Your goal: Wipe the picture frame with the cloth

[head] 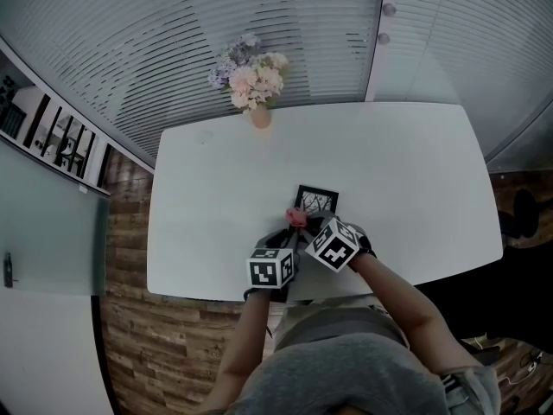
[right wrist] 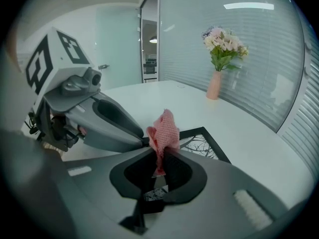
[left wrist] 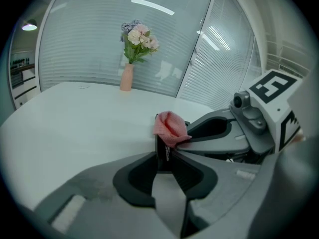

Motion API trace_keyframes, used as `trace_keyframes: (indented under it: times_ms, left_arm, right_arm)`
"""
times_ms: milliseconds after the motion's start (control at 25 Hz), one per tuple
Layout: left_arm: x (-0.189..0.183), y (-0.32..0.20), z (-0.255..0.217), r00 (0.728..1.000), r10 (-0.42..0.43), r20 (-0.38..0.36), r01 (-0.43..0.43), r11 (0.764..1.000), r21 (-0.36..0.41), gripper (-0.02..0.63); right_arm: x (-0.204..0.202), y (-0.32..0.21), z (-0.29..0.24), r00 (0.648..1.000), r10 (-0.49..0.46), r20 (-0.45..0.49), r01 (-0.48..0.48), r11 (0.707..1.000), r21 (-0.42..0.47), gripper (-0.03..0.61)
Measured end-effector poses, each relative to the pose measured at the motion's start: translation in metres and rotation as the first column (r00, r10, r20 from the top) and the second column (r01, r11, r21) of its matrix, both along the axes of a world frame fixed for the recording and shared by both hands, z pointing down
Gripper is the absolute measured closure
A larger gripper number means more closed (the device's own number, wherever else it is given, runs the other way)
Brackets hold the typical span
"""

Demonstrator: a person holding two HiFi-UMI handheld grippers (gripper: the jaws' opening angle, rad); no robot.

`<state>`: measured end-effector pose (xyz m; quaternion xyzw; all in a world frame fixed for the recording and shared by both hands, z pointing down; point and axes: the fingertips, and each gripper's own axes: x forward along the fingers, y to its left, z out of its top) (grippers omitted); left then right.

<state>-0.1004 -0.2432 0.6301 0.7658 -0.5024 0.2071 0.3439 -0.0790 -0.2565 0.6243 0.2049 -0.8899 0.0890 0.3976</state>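
Observation:
A black picture frame (head: 317,201) with a branch print sits near the table's front edge; in the right gripper view the picture frame (right wrist: 203,142) shows just beyond my jaws. My left gripper (left wrist: 167,154) is shut on the frame's near edge (left wrist: 161,151), seen as a thin dark bar between its jaws. My right gripper (right wrist: 160,156) is shut on a small pink cloth (right wrist: 163,130), which bunches above the jaw tips. That cloth (left wrist: 170,127) rests against the top of the frame's edge. In the head view both grippers meet at the cloth (head: 296,218).
A pink vase of pale flowers (head: 257,89) stands at the far edge of the white table (head: 406,171). Glass walls with blinds lie behind it. A wooden floor and a cabinet (head: 47,232) are at the left.

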Motion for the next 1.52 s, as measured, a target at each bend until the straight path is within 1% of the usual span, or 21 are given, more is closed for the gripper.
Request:
trace_keyframes:
  times_ms: [200, 320, 400, 520, 680, 800, 1200, 1520]
  left_arm:
    - [0.000, -0.001, 0.000, 1.000, -0.003, 0.004, 0.003, 1.000, 0.001, 0.512]
    - [0.000, -0.001, 0.000, 1.000, -0.008, 0.004, 0.007, 1.000, 0.005, 0.512]
    - [-0.001, 0.000, 0.001, 1.000, -0.011, 0.006, 0.010, 1.000, 0.005, 0.514]
    - [0.000, 0.001, 0.000, 1.000, -0.014, 0.007, 0.014, 1.000, 0.005, 0.514]
    - [0.000, 0.000, 0.000, 1.000, -0.013, 0.009, 0.013, 1.000, 0.005, 0.514]
    - [0.000, 0.000, 0.000, 1.000, -0.011, 0.011, 0.011, 1.000, 0.007, 0.514]
    - [0.000, -0.001, 0.000, 1.000, -0.008, 0.009, 0.008, 1.000, 0.006, 0.514]
    - [0.000, 0.000, 0.001, 1.000, -0.005, 0.007, 0.005, 1.000, 0.005, 0.514]
  right_arm:
    - [-0.002, 0.010, 0.002, 0.999, -0.033, -0.004, 0.033, 0.999, -0.025, 0.535]
    - [-0.003, 0.016, 0.002, 0.999, -0.051, 0.003, 0.051, 0.997, -0.061, 0.535]
    - [-0.004, 0.018, 0.002, 0.998, -0.056, 0.012, 0.056, 0.995, -0.083, 0.535]
    - [-0.003, 0.020, 0.001, 0.998, -0.054, 0.020, 0.056, 0.994, -0.090, 0.535]
    - [-0.004, 0.019, 0.001, 0.998, -0.054, 0.018, 0.056, 0.995, -0.085, 0.535]
    - [-0.003, 0.017, -0.002, 0.998, -0.050, 0.022, 0.052, 0.996, -0.066, 0.535]
    - [0.010, -0.003, -0.016, 0.998, 0.019, 0.058, -0.019, 1.000, -0.014, 0.535]
    - [0.033, -0.034, -0.026, 0.996, 0.079, 0.046, -0.081, 0.996, 0.035, 0.535]
